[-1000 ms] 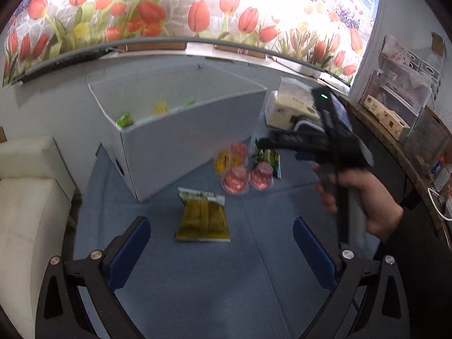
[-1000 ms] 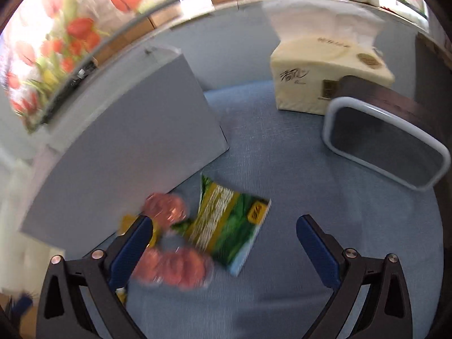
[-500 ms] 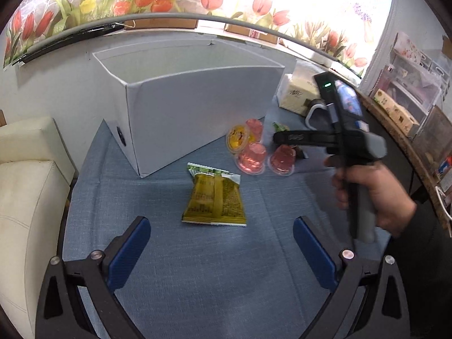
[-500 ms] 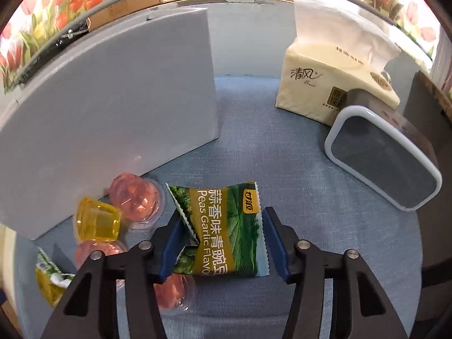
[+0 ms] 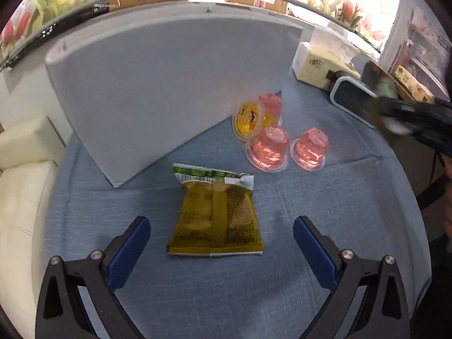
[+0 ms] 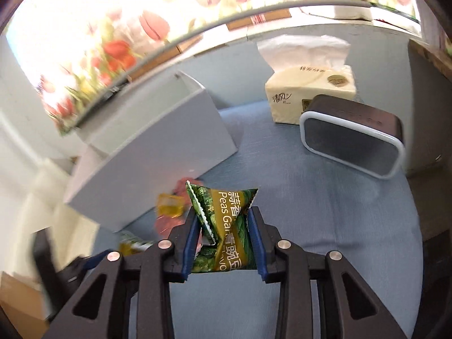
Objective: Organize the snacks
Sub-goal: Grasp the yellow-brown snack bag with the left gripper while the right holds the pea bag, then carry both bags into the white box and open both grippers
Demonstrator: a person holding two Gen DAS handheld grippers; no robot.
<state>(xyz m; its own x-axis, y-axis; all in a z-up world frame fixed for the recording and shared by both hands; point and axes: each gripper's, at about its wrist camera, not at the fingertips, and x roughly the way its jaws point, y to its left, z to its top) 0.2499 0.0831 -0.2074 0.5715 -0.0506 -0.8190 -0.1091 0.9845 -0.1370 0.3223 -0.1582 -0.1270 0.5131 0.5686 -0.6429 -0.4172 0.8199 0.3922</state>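
My right gripper (image 6: 223, 217) holds a green pea snack packet (image 6: 231, 206) clear of the blue cloth. Its jaws are closing, and the pads press the packet's crumpled sides. A yellow-green snack packet (image 5: 217, 214) lies flat on the cloth, back side up. My left gripper (image 5: 221, 226) hovers over that packet's near end, open and holding nothing. Beyond it are three pink jelly cups (image 5: 271, 147) upside down and a yellow jelly cup (image 5: 248, 118) tipped on its side. They sit beside the white box (image 5: 169, 90). The right gripper shows blurred at the left wrist view's right edge.
A tissue pack (image 6: 310, 84) and a dark speaker with a white rim (image 6: 350, 141) stand at the back right of the table. A cream cushion (image 5: 22, 169) lies off the table's left edge. Shelves with small boxes (image 5: 415, 84) are on the far right.
The right gripper closed on the green pea packet and lifted it off the cloth, away from the cups. The left gripper came down and closer to the yellow-green packet.
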